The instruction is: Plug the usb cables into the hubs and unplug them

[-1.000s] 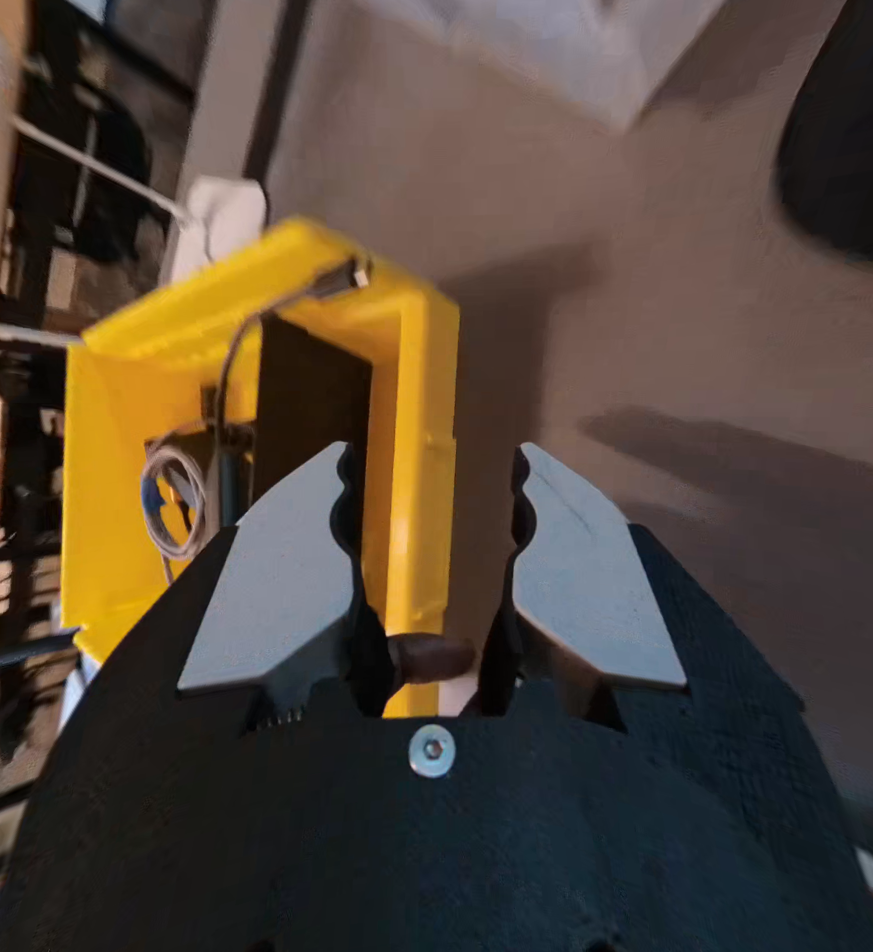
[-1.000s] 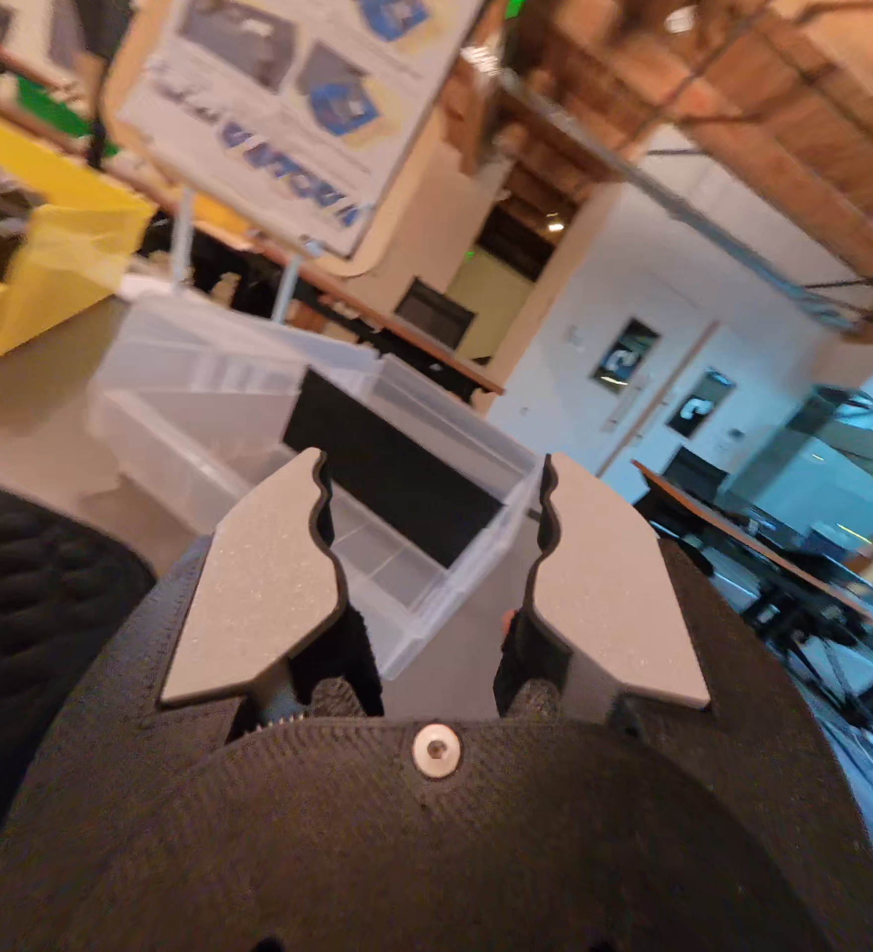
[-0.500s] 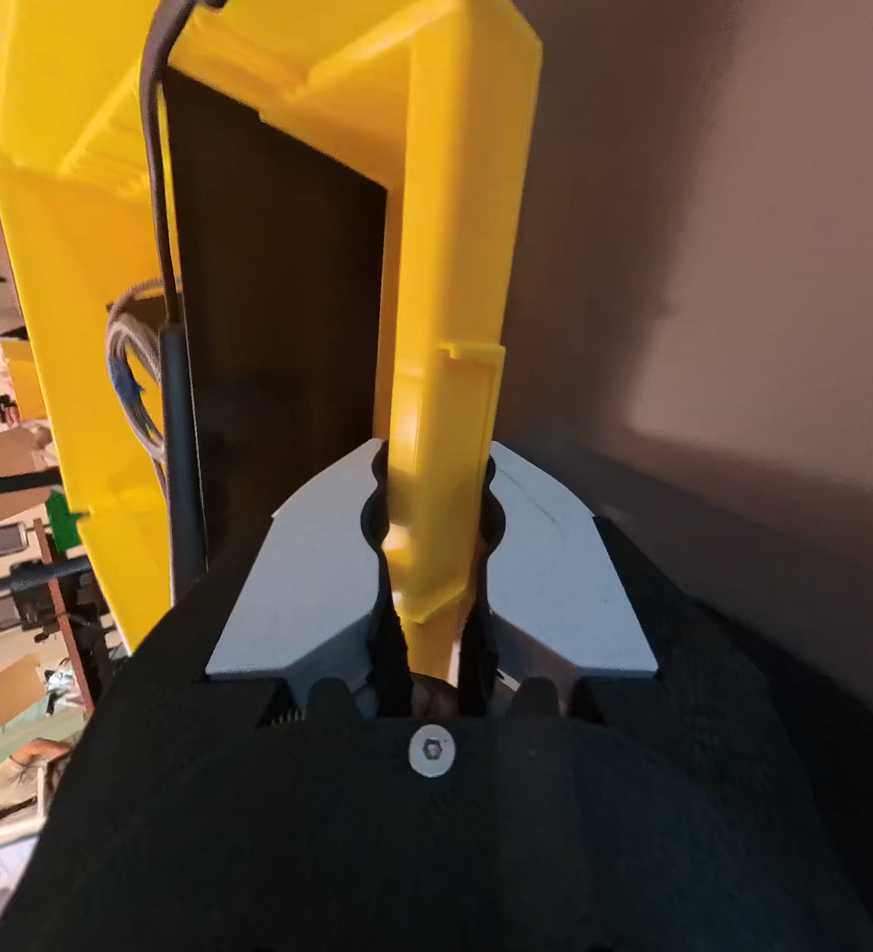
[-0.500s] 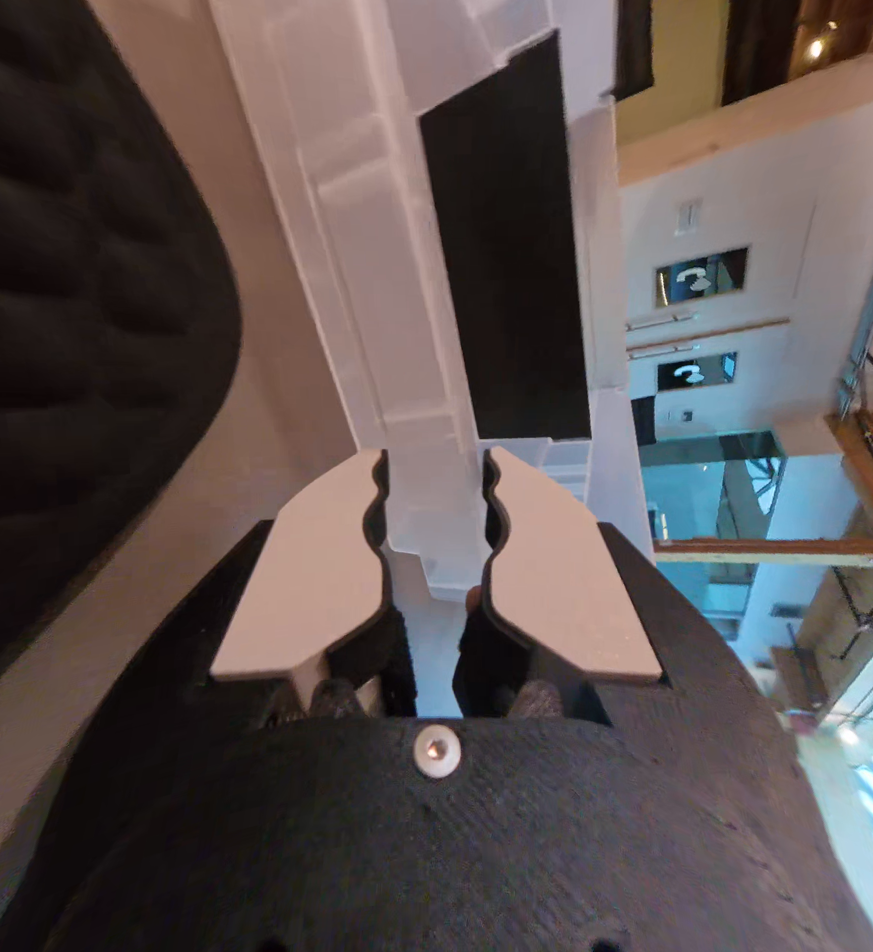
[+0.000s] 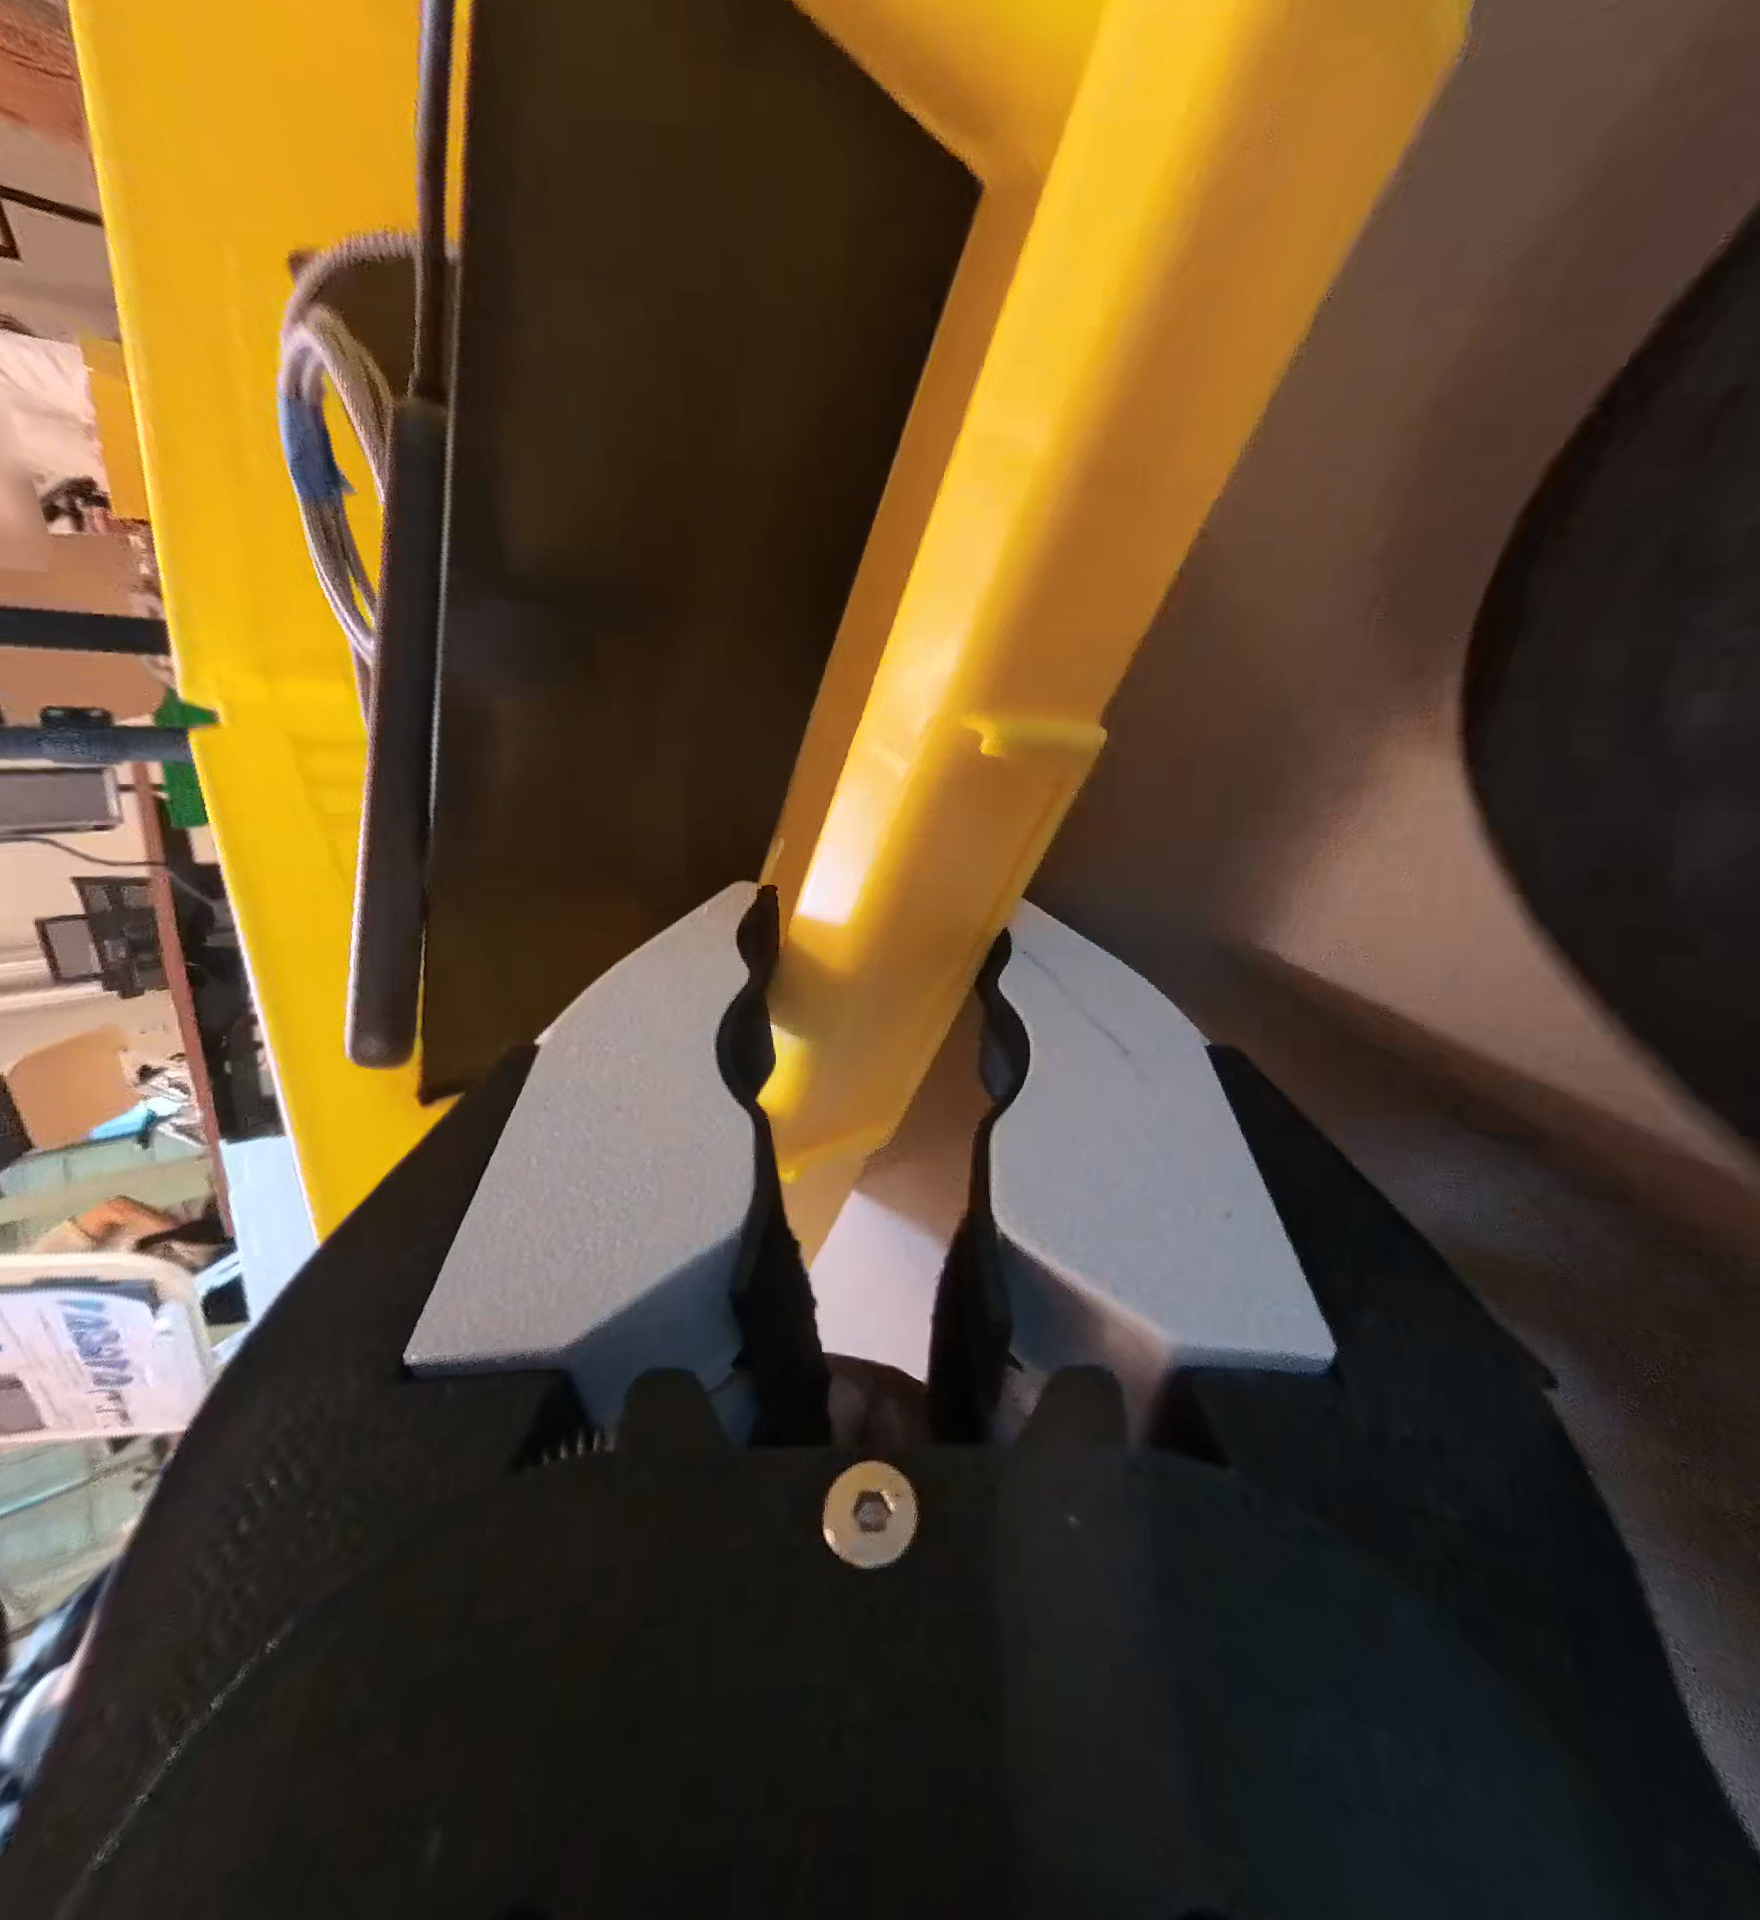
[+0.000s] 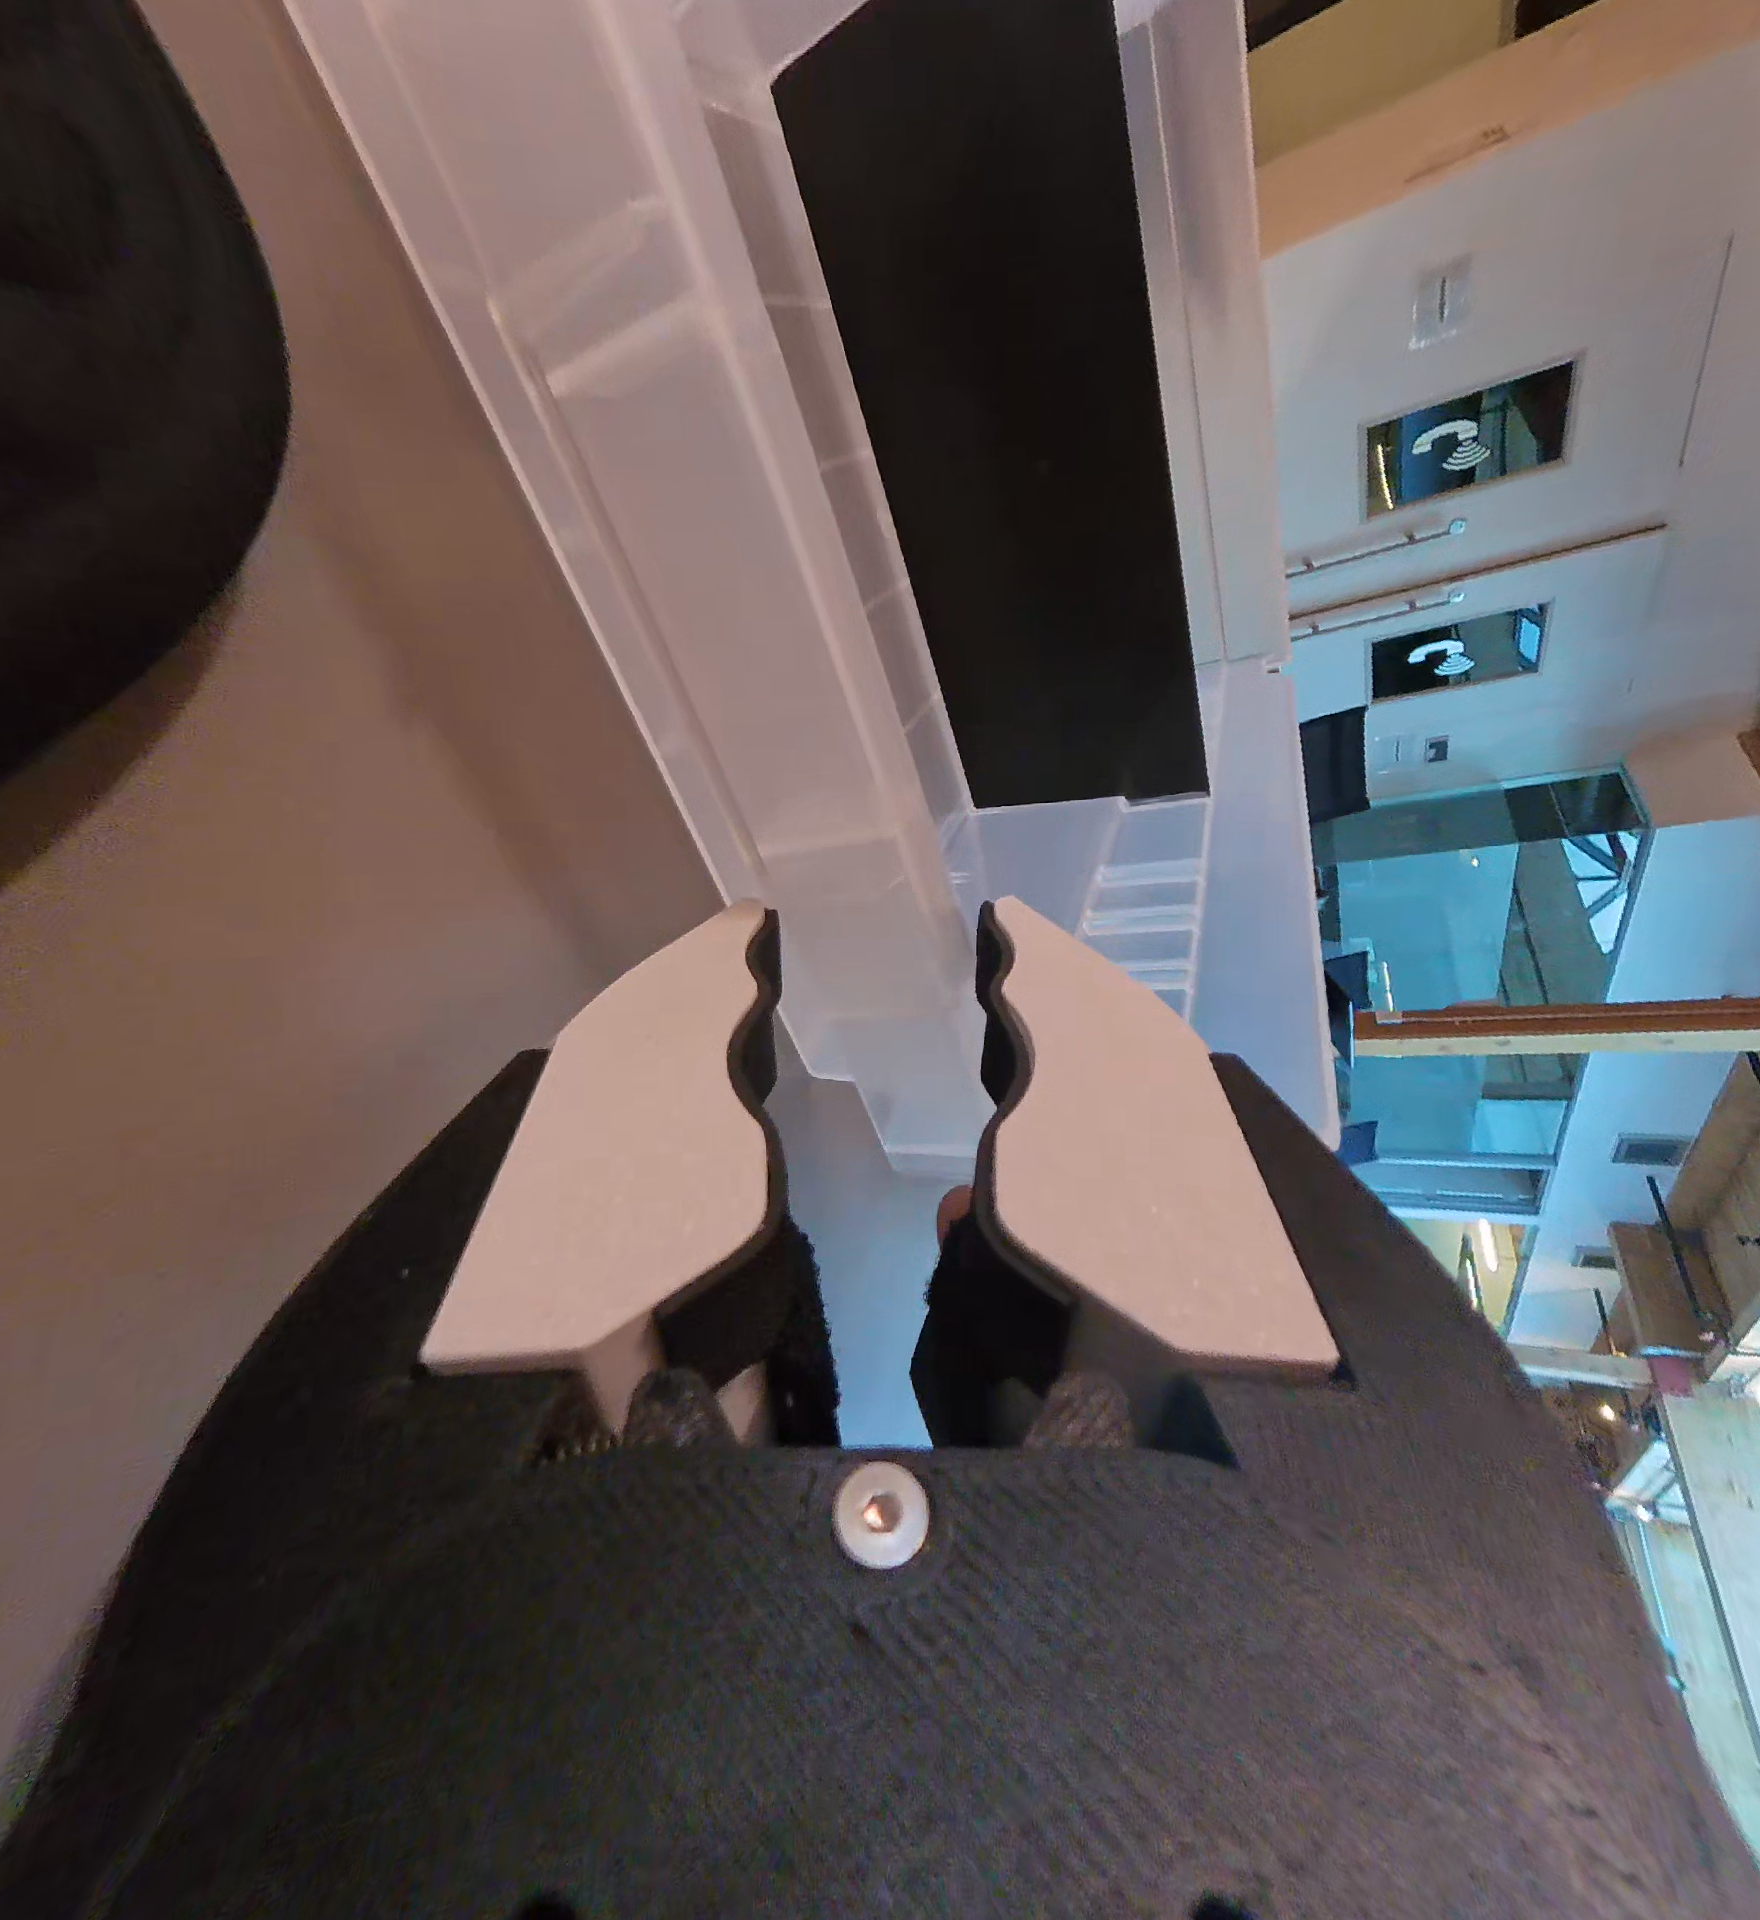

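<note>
My left gripper [image 5: 881,935] is shut on the rim of a yellow bin [image 5: 1115,468], which fills the left wrist view and leans to the right. Inside the bin are a flat black slab [image 5: 689,520], a black cable with a long black end piece [image 5: 398,727] and a grey coiled cable [image 5: 325,447] with blue tape. My right gripper [image 6: 876,925] is shut on the side wall of a clear plastic bin [image 6: 647,468] that holds another flat black slab [image 6: 990,416]. No plug or hub port shows clearly.
Both bins rest on a beige table [image 6: 232,987]. A large black rounded object lies on it between them, at the right edge of the left wrist view [image 5: 1686,675] and the top left of the right wrist view [image 6: 55,364]. Shelving and a room lie beyond.
A second ago both grippers were open and short of the bins. They moved in and closed on the bin walls. Since then the yellow bin has tilted in the left view.
</note>
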A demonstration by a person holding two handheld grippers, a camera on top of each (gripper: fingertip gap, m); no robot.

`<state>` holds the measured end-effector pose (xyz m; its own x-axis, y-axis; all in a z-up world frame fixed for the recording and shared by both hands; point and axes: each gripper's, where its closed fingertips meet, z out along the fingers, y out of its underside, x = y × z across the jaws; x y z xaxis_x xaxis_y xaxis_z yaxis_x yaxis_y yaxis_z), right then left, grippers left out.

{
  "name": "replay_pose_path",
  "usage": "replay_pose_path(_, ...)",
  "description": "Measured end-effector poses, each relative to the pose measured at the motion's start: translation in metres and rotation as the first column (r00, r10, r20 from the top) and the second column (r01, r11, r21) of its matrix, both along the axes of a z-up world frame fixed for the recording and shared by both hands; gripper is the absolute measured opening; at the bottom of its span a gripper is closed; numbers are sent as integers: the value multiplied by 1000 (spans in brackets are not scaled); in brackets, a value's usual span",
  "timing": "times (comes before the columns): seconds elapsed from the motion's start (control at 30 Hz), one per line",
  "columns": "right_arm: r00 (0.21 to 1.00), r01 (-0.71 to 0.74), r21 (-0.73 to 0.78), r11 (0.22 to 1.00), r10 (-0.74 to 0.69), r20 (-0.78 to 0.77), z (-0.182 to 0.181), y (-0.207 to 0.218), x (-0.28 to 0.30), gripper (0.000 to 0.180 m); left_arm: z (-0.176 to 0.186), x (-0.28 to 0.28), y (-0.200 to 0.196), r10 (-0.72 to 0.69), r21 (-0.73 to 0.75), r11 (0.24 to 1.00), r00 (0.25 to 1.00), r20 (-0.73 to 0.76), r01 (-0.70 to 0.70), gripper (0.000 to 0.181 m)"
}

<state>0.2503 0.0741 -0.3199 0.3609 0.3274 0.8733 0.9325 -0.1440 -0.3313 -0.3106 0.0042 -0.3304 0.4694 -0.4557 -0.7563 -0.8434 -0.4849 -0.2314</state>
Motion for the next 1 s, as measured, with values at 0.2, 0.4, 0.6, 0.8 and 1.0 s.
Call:
replay_pose_path(0.2, 1000, -20, -22, 1000, 20, 3, -1, -15, 29, 37, 1, -42, -43, -105, -4, 994, 994, -35, 105, 34)
replay_pose_path(0.4, 997, 73, -16, 997, -73, -21, -1, -29, 72, 40, 1, -74, -88, -112, -40, 993, 993, 39, 114, 36)
replay_pose_path(0.6, 978, 186, 21, 982, -183, -97, 0, -44, 114, 44, -3, -79, -126, -36, -154, 986, 977, 210, 70, 41)
replay_pose_path(0.8, 963, 118, -43, 992, -125, -237, -5, -56, 113, 61, -5, -82, -150, 50, -225, 974, 944, 325, 26, 48)
replay_pose_path(1.0, 882, 0, -25, 1000, -12, -471, 11, -71, 99, 62, -5, -85, -159, 135, -260, 964, 934, 331, -48, 52)
